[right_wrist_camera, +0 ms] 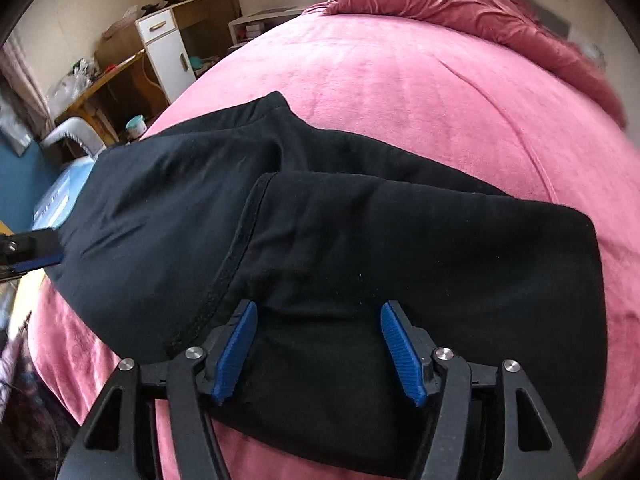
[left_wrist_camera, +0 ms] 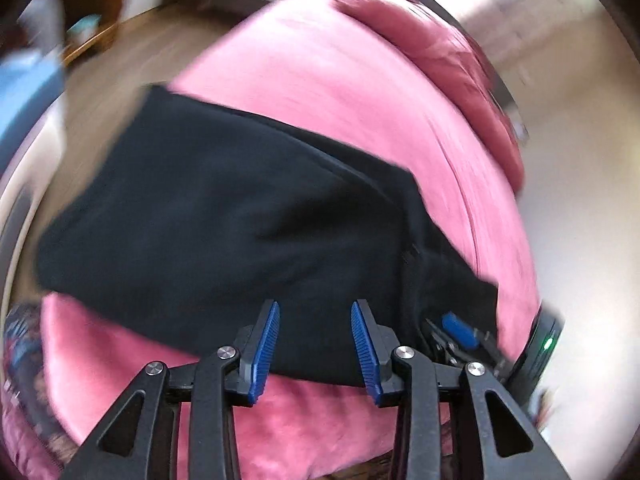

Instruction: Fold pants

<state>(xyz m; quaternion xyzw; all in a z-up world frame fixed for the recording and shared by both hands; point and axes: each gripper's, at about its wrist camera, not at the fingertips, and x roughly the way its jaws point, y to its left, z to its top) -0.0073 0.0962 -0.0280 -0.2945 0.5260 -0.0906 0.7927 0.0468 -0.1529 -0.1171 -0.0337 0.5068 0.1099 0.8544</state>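
The black pants [right_wrist_camera: 320,240] lie folded on the pink bed [right_wrist_camera: 440,92]. The left claw [left_wrist_camera: 315,344] and right claw [right_wrist_camera: 318,346] are both apart, holding nothing

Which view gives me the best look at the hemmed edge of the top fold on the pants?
The right wrist view. It is sharp, and the stitched hem curves across the black pants just ahead of the open right gripper. The left wrist view is motion-blurred: the pants read as one dark mass, no hem discernible.
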